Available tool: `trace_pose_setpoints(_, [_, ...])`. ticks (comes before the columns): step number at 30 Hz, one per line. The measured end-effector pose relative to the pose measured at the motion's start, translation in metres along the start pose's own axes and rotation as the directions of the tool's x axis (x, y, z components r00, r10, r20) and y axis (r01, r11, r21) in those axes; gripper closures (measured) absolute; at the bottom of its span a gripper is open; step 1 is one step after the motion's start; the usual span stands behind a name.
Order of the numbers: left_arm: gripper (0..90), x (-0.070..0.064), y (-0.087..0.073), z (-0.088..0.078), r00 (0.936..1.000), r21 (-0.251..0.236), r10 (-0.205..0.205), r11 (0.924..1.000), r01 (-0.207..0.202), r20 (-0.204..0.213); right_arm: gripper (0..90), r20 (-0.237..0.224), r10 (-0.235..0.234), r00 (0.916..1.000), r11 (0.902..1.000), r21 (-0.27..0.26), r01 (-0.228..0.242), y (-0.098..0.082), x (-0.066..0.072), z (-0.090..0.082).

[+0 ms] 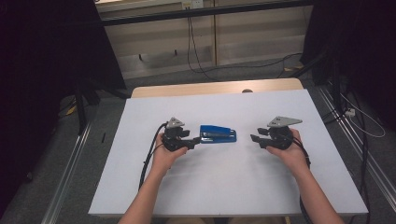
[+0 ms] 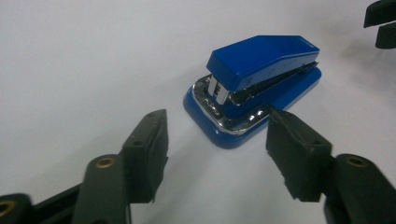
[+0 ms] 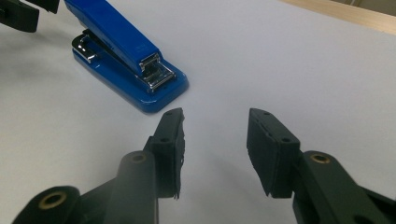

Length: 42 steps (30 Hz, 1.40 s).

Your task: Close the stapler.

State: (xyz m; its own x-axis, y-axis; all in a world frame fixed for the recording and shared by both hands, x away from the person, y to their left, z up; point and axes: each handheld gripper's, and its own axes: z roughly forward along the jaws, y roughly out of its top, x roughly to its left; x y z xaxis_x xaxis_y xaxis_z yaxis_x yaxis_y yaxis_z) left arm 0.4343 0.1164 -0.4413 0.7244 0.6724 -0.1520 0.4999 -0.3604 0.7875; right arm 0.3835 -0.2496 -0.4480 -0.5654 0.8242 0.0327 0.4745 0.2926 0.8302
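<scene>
A blue stapler with chrome trim lies on the white table top between my two grippers. My left gripper points at its near end from the left; in the left gripper view the stapler sits just beyond the open jaws, nothing between them. My right gripper points at the stapler from the right, a short gap away. In the right gripper view the stapler lies up and left of the open, empty jaws. The other gripper's black tips show past it.
The table top's wooden far edge has a small dark knob. Beyond it are cables on the floor, black stands at both sides and metal rails along the table.
</scene>
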Motion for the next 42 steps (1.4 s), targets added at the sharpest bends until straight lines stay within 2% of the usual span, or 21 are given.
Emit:
trace_pose_setpoints(2, [32.8, -0.001, -0.001, -0.004, 1.0, -0.011, -0.008, 0.9999, 0.008, 0.003, 51.4, 0.0, 0.002, 1.0, 1.0, -0.006, -0.002, -0.001, 0.002, -0.003])
trace_pose_setpoints(4, [30.4, 0.0, -0.001, -0.008, 0.9999, -0.002, 0.012, 0.9999, -0.012, -0.002, 47.9, 0.002, 0.009, 1.0, 0.9999, -0.015, -0.009, -0.002, 0.004, -0.006])
trace_pose_setpoints(8, [25.3, 0.001, -0.004, -0.016, 0.9998, 0.009, 0.021, 0.9997, -0.021, -0.003, 37.4, 0.026, 0.02, 0.9995, 0.9994, -0.027, -0.019, -0.005, 0.009, -0.014])
trace_pose_setpoints(12, [21.4, 0.003, -0.008, -0.026, 1.0, 0.002, 0.003, 1.0, -0.003, 0.001, 31.2, 0.036, 0.033, 0.9988, 0.9992, -0.023, -0.032, -0.011, 0.012, -0.021])
trace_pose_setpoints(15, [18.9, 0.004, -0.011, -0.034, 0.9998, -0.013, -0.005, 0.9999, 0.005, -0.018, 27.2, 0.035, 0.042, 0.9985, 0.9988, -0.026, -0.041, -0.014, 0.014, -0.025])
trace_pose_setpoints(19, [16.2, 0.007, -0.016, -0.042, 0.9995, -0.011, -0.02, 0.9997, 0.02, -0.025, 24.2, 0.031, 0.037, 0.9988, 0.999, -0.025, -0.036, -0.018, 0.018, -0.031])
trace_pose_setpoints(22, [15.7, 0.008, -0.017, -0.047, 0.9994, -0.01, -0.012, 0.9999, 0.011, -0.033, 22.2, 0.03, 0.035, 0.999, 0.9993, -0.017, -0.034, -0.022, 0.02, -0.034])
trace_pose_setpoints(24, [15.3, 0.007, -0.019, -0.05, 0.9993, -0.015, -0.02, 0.9997, 0.02, -0.032, 21.2, 0.024, 0.04, 0.9989, 0.9991, -0.012, -0.04, -0.024, 0.02, -0.036])
trace_pose_setpoints(29, [13.6, 0.006, -0.023, -0.057, 0.9994, -0.012, -0.003, 0.9999, 0.003, -0.034, 19.1, 0.034, 0.038, 0.9987, 0.9991, -0.022, -0.037, -0.028, 0.023, -0.043])
trace_pose_setpoints(31, [13.3, 0.007, -0.024, -0.06, 0.9994, -0.011, 0.005, 0.9999, -0.005, -0.033, 18.6, 0.031, 0.038, 0.9988, 0.9992, -0.01, -0.038, -0.03, 0.025, -0.045])
trace_pose_setpoints(37, [13.0, 0.008, -0.027, -0.069, 0.9991, -0.029, -0.009, 0.9996, 0.007, -0.042, 17.9, 0.026, 0.05, 0.9984, 0.9987, -0.01, -0.05, -0.037, 0.027, -0.051])
trace_pose_setpoints(42, [12.1, 0.009, -0.031, -0.073, 0.9983, -0.021, 0.014, 0.9997, -0.015, -0.057, 16.7, 0.027, 0.06, 0.9978, 0.9981, -0.011, -0.06, -0.041, 0.027, -0.056])
